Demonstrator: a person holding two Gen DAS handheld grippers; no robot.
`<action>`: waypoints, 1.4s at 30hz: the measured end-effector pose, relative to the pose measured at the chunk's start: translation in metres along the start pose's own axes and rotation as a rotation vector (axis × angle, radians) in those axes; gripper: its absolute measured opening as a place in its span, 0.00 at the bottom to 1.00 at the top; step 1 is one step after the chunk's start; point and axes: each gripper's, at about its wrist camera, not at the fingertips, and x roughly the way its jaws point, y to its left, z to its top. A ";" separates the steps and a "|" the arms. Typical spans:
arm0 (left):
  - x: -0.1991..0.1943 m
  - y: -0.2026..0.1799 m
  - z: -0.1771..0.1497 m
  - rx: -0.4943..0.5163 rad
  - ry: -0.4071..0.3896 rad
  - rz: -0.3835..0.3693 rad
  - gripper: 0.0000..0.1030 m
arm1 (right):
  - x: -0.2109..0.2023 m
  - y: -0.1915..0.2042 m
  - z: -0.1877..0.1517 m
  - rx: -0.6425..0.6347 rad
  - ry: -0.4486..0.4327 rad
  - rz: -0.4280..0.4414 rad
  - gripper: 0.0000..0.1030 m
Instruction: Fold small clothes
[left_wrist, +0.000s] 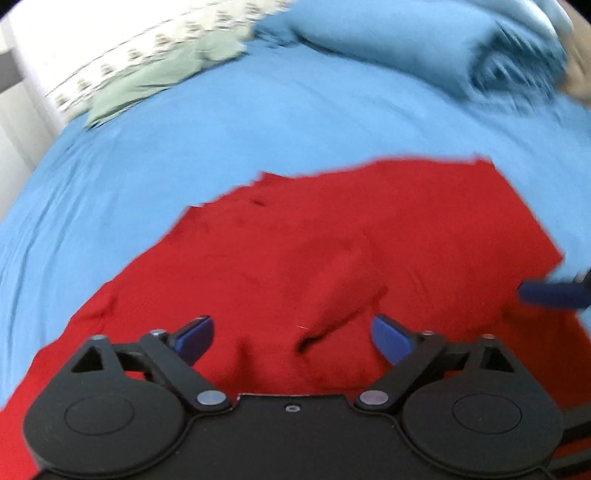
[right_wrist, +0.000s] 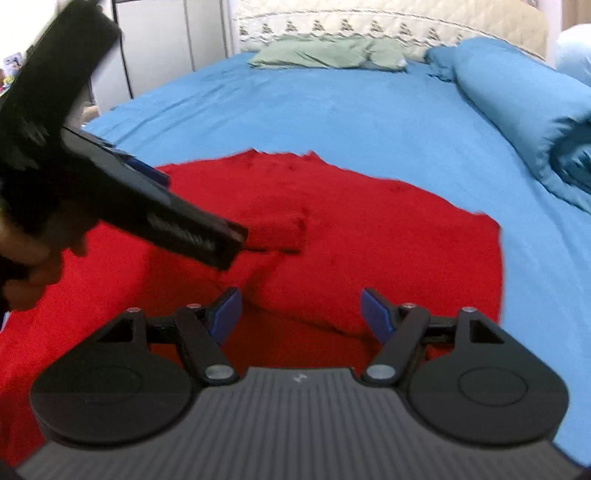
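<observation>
Blue-sheeted bed (right_wrist: 332, 110) is my folding spot, with the red garment (right_wrist: 369, 240) spread mostly flat in the middle and a fold lumped up near its centre. Both sets of my fingers are spread wide with nothing pinched, left gripper (left_wrist: 291, 338) and right gripper (right_wrist: 301, 314) hovering over the near edge. I'd say grab two matching corners low, pinch only one layer, and lift evenly.

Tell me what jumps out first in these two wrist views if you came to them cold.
The red garment dominates, spread across the near part of the blue bedsheet with a fold ridge near its middle. Both hand-held grippers hover over it with jaws wide and nothing between them: the left hand-held gripper and the right hand-held gripper. At the far edge lies a pale green cloth.
</observation>
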 end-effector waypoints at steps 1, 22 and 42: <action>0.008 -0.004 -0.001 0.024 0.013 0.000 0.83 | -0.001 -0.004 -0.003 0.007 0.007 -0.004 0.85; 0.017 0.093 -0.044 -0.530 0.042 -0.092 0.58 | 0.003 -0.010 -0.014 0.135 0.031 -0.032 0.85; 0.005 0.133 -0.039 -0.909 -0.044 -0.233 0.03 | 0.014 -0.006 -0.006 0.156 0.033 -0.073 0.85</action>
